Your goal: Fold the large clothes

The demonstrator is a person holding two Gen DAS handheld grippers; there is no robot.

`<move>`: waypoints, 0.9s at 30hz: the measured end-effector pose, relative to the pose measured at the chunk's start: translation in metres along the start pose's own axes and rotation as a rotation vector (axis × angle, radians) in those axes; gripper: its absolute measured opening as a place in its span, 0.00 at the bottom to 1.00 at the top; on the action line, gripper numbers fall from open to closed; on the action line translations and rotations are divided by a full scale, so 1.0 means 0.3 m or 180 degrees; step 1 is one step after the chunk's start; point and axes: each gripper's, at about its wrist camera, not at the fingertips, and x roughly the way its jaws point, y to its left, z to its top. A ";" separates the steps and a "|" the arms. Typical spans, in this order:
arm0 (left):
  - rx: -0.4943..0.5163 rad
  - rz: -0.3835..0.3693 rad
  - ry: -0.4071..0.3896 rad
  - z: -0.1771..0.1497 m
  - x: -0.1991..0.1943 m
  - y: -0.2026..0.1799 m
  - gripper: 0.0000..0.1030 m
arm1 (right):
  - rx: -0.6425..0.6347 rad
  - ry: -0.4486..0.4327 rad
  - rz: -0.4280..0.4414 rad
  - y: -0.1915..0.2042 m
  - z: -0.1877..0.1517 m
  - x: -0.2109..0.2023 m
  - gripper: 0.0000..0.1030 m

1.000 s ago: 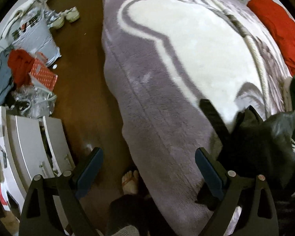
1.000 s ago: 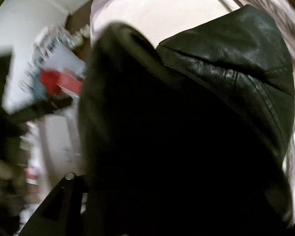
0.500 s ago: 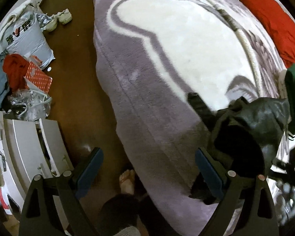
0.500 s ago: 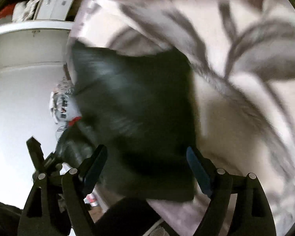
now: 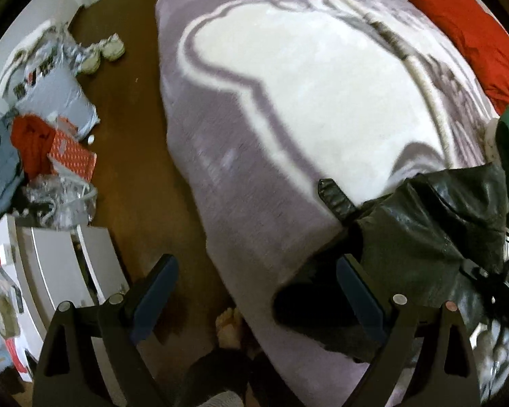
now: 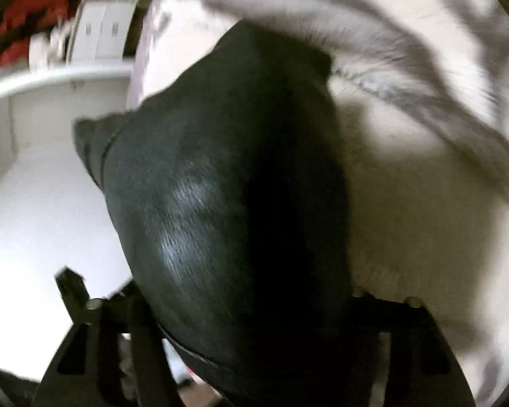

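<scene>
Right gripper (image 6: 251, 305): just closed in around the black jacket (image 6: 220, 186), actual pinch hidden, couldn't tell. Left gripper (image 5: 254, 281): spread, empty. Jacket bunched lower right on the blanket (image 5: 322, 84). Looked like pickup stage; next probably needed laying flat.

black leather jacket (image 5: 434, 234) | glossy, crumpled heap | on bed's near edge | strap end lying flat

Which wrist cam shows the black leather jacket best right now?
Left wrist. It shows the black leather jacket bunched at the near edge of the purple-and-white blanket, its outline and a strap in view. The right wrist view is too close: blurred leather fills the frame and hides the right gripper's fingertips.
</scene>
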 end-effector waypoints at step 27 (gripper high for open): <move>-0.0156 -0.1499 -0.0035 0.067 0.096 -0.507 0.18 | 0.0387 -0.1292 -0.0484 -0.127 -0.020 -0.770 0.78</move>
